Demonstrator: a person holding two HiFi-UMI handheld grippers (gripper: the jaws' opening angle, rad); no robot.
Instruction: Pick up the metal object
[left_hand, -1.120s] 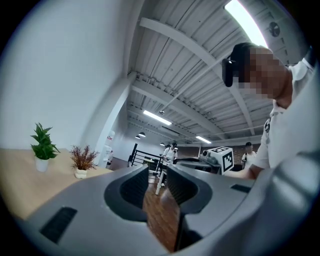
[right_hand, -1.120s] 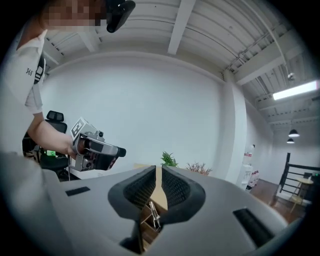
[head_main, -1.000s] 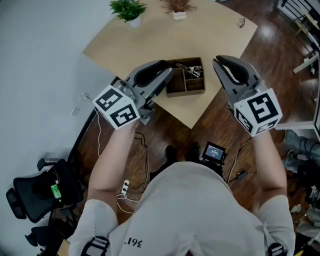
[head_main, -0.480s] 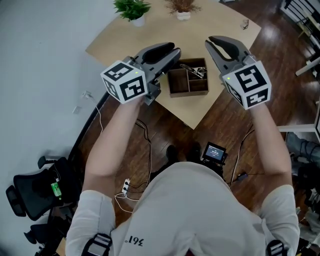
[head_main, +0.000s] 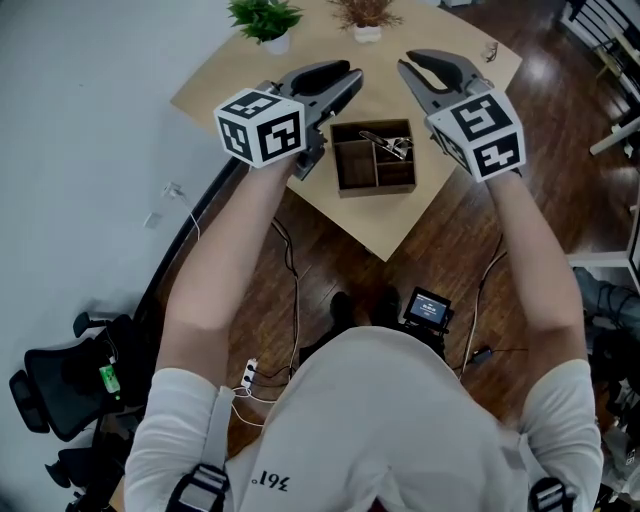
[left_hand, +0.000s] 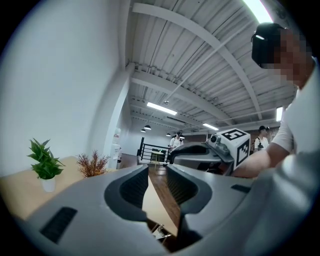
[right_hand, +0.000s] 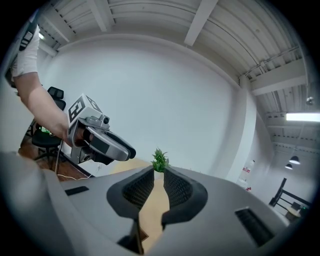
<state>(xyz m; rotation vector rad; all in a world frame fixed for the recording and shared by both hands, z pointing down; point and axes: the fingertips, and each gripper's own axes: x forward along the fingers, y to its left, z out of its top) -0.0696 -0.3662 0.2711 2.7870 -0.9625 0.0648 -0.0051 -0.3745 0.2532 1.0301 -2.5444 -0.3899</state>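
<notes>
Table (head_main: 440, 90): light wooden top, angular, over a dark wood floor.
Box (head_main: 352, 168): small, brown, wooden, open-topped, split into compartments, set near the table's near corner.
Metal object (head_main: 385, 140): shiny, thin, lying in the box's far right compartment, apart from both grippers.
Left gripper (head_main: 345, 80): grey, held up over the table just left of the box's far corner; jaws a narrow gap apart, nothing between them, only table and floor seen through the gap.
Right gripper (head_main: 408, 63): grey, held up just right of the box's far side, tips pointing toward the left gripper; jaws slightly apart, nothing between them.
Plants: leafy green one in a white pot (head_main: 265, 22) and reddish dry one in a white pot (head_main: 365, 15), both at the table's far edge.
Floor items: black office chair (head_main: 60, 385) at lower left, small lit screen (head_main: 430, 305) beneath the table's corner.
</notes>
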